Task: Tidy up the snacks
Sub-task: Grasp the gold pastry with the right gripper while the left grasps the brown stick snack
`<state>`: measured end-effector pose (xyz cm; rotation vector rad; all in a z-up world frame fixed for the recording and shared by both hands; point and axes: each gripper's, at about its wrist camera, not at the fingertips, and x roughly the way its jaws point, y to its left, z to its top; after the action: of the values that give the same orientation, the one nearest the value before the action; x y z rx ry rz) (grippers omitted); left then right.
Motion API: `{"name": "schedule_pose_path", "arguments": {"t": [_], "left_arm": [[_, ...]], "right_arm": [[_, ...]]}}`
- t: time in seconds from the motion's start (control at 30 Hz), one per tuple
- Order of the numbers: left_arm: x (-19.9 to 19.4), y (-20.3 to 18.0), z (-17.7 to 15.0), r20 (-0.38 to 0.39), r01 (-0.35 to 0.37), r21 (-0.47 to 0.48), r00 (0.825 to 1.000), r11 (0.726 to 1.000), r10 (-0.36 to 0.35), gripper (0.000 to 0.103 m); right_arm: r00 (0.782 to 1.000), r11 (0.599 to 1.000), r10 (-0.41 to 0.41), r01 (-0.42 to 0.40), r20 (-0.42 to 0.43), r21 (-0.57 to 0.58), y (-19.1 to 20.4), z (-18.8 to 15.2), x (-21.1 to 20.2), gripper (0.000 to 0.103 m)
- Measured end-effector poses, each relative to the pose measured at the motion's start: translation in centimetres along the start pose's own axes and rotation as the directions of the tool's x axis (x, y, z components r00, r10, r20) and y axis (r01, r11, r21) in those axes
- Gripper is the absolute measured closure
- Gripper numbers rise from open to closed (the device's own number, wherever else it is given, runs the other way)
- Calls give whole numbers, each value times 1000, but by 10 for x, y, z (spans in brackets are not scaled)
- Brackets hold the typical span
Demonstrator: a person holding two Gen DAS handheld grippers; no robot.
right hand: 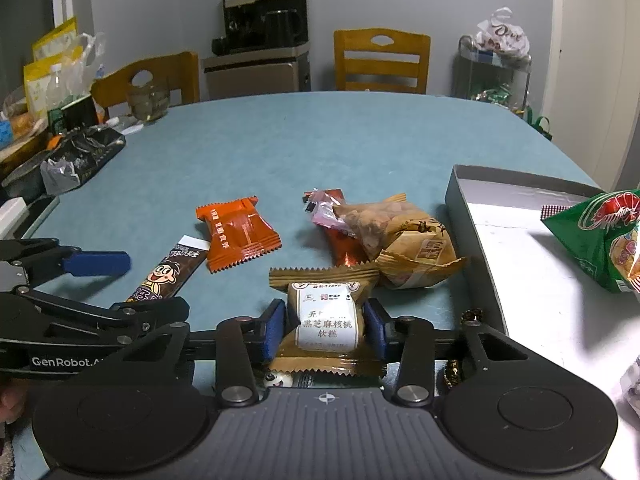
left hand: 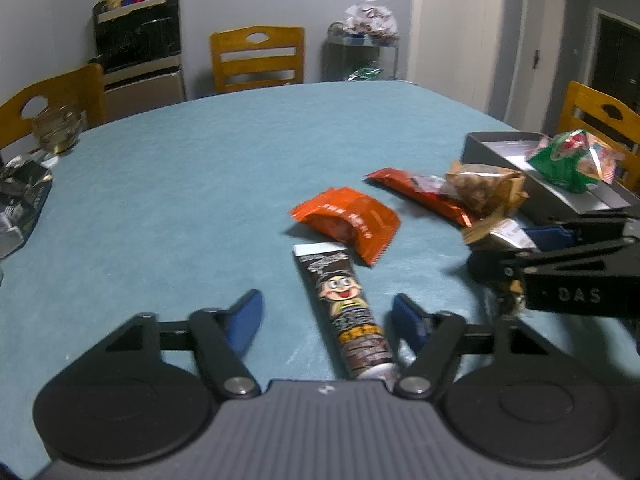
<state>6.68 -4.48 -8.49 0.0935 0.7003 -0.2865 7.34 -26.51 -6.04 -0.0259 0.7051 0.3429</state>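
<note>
The brown cake packet, low centre of the right view, is pinched between the right gripper fingers and should be lifted level toward the box at right, while the left gripper fingers are spread wide around the stick.

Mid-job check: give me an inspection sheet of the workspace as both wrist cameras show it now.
Surface: blue tablecloth.
Job's things: grey box holds a green shrimp-chip bag; loose on the cloth are an orange packet, cartoon stick, red bar and a tan nut bag.
Clutter: black foil bag, glass jar.
Grippers: left gripper open around the stick; right gripper shut on the brown cake packet.
Cables: nothing seen.
Surroundings: wooden chairs, water dispenser.
</note>
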Motion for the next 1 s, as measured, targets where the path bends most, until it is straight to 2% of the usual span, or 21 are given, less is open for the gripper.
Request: {"name": "schedule_pose_path", "arguments": {"t": [0.07, 0.13, 0.3, 0.47, 1.0], "left_arm": [[-1, -4, 0, 9, 20, 21, 1000, 1000, -20, 53], [-2, -6, 0, 13, 33, 31, 999, 999, -34, 58], [-2, -5, -1, 14, 53, 26, 999, 998, -53, 64], [-2, 0, -1, 17, 67, -1, 998, 998, -67, 80], [-20, 3, 0, 49, 56, -27, 997, 998, -55, 82]], "right_arm": [[1000, 1000, 9, -9, 11, 3, -1, -1, -3, 63], [1000, 1000, 16, -16, 25, -2, 0, 0, -5, 64], [998, 1000, 26, -26, 62, -2, 1, 1, -14, 65], [996, 999, 45, -45, 80, 1, 0, 1, -23, 65], [990, 997, 74, -72, 123, -18, -3, 4, -41, 65]]}}
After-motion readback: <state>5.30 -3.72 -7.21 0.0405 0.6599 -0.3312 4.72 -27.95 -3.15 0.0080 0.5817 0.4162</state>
